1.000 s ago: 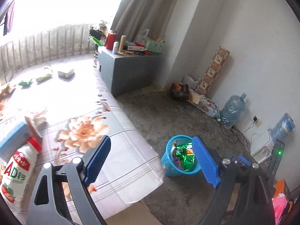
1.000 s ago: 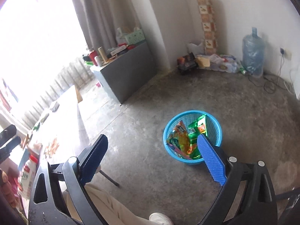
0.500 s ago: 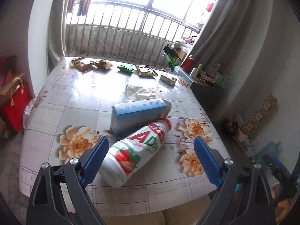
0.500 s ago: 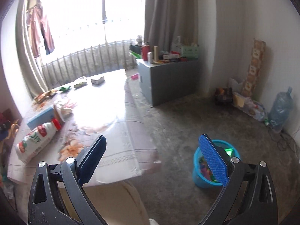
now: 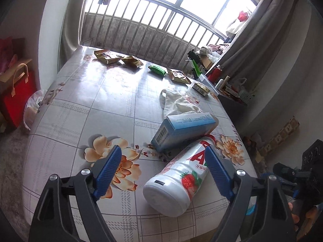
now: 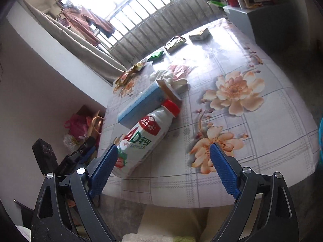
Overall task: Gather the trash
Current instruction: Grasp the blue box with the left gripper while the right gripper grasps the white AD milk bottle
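Note:
A white AD milk bottle [image 5: 181, 177] with a red cap lies on its side near the table's front edge; it also shows in the right wrist view [image 6: 145, 137]. A light blue carton [image 5: 181, 131] lies against it, seen too in the right wrist view [image 6: 141, 102]. My left gripper [image 5: 161, 171] is open and empty, just above the bottle's base. My right gripper [image 6: 163, 169] is open and empty, over the front edge beside the bottle. Snack wrappers [image 5: 113, 57] and a green packet [image 5: 157, 70] lie at the far side.
The floral tablecloth [image 5: 84, 109] covers the table. A crumpled white cloth [image 5: 179, 102] lies behind the carton. A red bag [image 5: 14, 92] stands on the floor at left. A grey cabinet [image 6: 268, 18] stands past the table. A blue basket rim [image 6: 321, 137] shows at right.
Both grippers have swung from the blue trash basket on the floor round to the table. The left one has come closer to the bottle. Both stay open.

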Motion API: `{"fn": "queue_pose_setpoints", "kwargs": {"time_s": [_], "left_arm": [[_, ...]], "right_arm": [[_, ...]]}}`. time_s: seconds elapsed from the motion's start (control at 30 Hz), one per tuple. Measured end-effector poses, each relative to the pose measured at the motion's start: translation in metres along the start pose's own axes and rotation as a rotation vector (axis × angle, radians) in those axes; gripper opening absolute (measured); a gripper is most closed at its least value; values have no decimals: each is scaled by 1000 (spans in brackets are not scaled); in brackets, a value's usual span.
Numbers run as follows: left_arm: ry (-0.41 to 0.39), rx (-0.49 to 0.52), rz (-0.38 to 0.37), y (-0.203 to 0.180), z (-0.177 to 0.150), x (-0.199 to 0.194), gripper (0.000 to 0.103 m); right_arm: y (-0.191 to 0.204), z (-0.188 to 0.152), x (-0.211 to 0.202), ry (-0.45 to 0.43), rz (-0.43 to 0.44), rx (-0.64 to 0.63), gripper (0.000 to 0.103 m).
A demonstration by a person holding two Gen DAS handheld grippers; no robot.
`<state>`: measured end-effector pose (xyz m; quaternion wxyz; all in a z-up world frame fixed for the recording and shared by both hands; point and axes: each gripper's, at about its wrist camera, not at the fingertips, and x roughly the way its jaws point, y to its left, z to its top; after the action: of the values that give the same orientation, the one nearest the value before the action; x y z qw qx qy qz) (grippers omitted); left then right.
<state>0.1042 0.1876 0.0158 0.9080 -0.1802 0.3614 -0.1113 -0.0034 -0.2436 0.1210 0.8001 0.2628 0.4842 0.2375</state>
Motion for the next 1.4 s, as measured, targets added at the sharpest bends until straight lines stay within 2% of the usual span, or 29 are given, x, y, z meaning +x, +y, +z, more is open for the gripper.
{"fn": "queue_pose_setpoints", "kwargs": {"time_s": [0.13,0.17,0.27,0.4,0.47,0.5,0.6,0.7,0.77,0.87,0.97,1.0,1.1,1.17,1.23,1.27,1.33,1.4], "left_arm": [[114,-68,-55,10,-8,27,57],[150,-80,-77,10,-11,34,49],[190,-57,-167,-1,-20,37,47],[248,27,-228,-26,-31,39,46],[257,57,-237,-35,-35,38,47],[264,70,-242,-38,-36,38,47],[262,79,-253,-40,-34,36,46],[217,91,-232,-36,-21,31,46],[170,107,-192,-35,-7,29,48],[94,146,-128,-36,16,29,68],[24,229,-63,-45,37,39,79],[25,264,-59,-50,42,47,83],[85,394,-22,-66,52,79,84],[130,479,35,-72,50,101,84],[174,529,78,-75,46,115,79],[206,535,85,-74,44,121,65],[229,513,85,-73,41,121,58],[241,482,69,-75,37,115,44]], "right_arm": [[11,9,36,85,43,115,82],[11,11,44,105,44,137,82],[12,16,69,162,43,176,82],[17,20,94,221,27,166,81],[19,20,105,242,1,157,75],[19,20,111,258,-4,158,66],[15,17,117,285,52,196,60],[15,16,112,282,46,186,60],[8,17,106,280,50,198,59],[-10,18,91,266,45,218,59],[-26,18,71,237,14,220,59],[-30,17,64,228,2,217,59],[-41,14,45,196,-42,200,59],[-47,12,38,183,-50,203,59],[-54,12,38,174,-49,214,59],[-56,11,36,170,-49,217,59],[-62,14,30,165,-51,209,59],[-61,14,31,164,-47,196,59]]}}
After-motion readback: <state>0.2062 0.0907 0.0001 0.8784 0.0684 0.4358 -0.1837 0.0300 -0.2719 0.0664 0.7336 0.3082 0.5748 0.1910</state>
